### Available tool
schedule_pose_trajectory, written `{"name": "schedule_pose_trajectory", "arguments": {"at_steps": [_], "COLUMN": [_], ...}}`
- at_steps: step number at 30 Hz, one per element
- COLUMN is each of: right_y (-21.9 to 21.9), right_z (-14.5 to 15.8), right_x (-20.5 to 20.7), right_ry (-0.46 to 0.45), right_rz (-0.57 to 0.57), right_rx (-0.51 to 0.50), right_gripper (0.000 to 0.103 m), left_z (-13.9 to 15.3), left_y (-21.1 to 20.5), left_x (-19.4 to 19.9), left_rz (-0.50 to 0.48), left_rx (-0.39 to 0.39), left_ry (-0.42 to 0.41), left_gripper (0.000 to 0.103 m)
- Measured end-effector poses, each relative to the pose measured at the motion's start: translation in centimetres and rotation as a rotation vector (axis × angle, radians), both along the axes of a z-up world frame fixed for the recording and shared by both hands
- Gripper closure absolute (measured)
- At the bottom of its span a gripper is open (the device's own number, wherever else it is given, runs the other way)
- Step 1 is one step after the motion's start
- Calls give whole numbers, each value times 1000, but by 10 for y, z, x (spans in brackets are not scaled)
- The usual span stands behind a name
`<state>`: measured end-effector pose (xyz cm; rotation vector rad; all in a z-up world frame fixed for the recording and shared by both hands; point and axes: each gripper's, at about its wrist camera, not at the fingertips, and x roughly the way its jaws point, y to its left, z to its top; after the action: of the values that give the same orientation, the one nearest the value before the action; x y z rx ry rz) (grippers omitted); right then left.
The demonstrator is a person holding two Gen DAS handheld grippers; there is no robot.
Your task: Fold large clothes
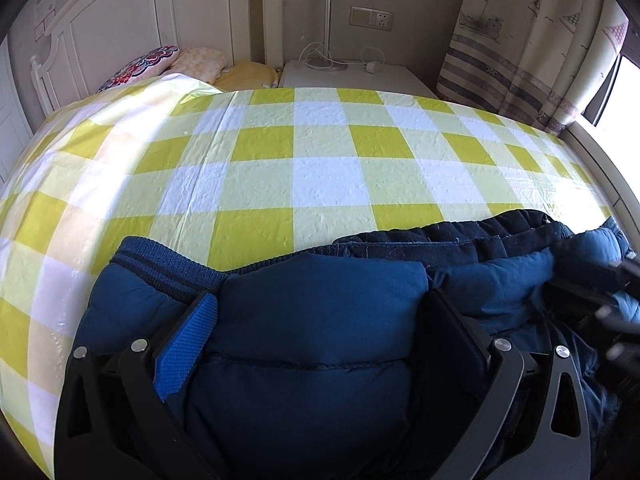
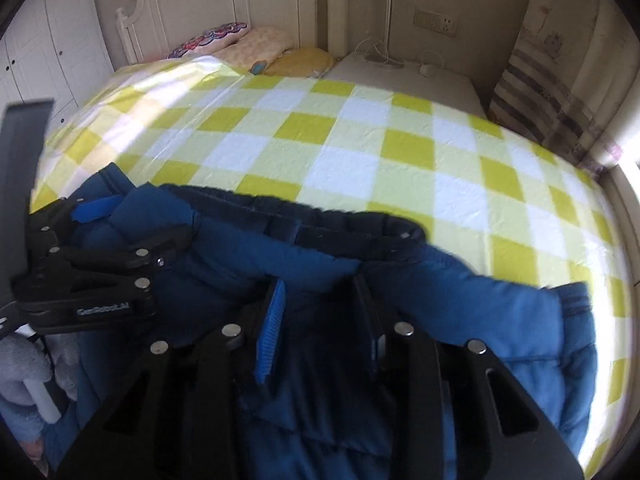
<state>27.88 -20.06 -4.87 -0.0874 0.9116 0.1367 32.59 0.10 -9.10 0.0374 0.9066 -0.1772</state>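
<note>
1. A big blue puffy jacket [image 1: 320, 312] lies bunched up on the near part of a bed.
2. The bed has a sheet [image 1: 328, 152] with yellow and white squares.
3. The jacket has a ribbed blue band [image 1: 160, 260] on the left and a dark inner edge [image 1: 460, 236] along the top.
4. The left tool [image 1: 320, 320] points down at the jacket.
5. Its 2 fingers stand wide apart, with a fat roll of jacket between them.
6. One finger has a bright blue pad [image 1: 184, 344], and this pad lies right against the cloth.
7. I cannot tell if the left tool squeezes the jacket or only sits around it.
8. The right tool [image 2: 320, 320] also points down at the jacket, to the right of the left tool.
9. Its fingers are much closer together, and a fold of jacket sits between them.
10. Its blue pad [image 2: 270, 340] touches the cloth, so the right tool pinches the jacket.
11. In the right view, the left tool shows at the left side, black with a blue pad on top.
12. In the left view, the right tool is a dark blur at the right edge.
13. At the far end of the bed lie some pillows [image 1: 192, 64]: 1 with bright flowers, 1 pale, 1 yellow.
14. Behind them stands a white headboard [image 1: 120, 12].
15. Next to the bed is a white nightstand [image 1: 352, 74] with a white cord on it.
16. A striped curtain [image 1: 532, 52] hangs at the right, by a bright window.
</note>
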Motion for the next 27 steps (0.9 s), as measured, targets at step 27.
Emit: {"name": "schedule_pose_trajectory", "arguments": {"at_steps": [27], "right_y": [-152], "right_z": [-28], "right_x": [-21], "right_ry": [-17], "right_rz": [-286], "right_rx": [395], "right_gripper": [39], "left_z": [6], "left_y": [-109], "left_x": [-21], "left_rz": [-181], "left_rx": [97], "left_ry": [33], "left_gripper": [4]}}
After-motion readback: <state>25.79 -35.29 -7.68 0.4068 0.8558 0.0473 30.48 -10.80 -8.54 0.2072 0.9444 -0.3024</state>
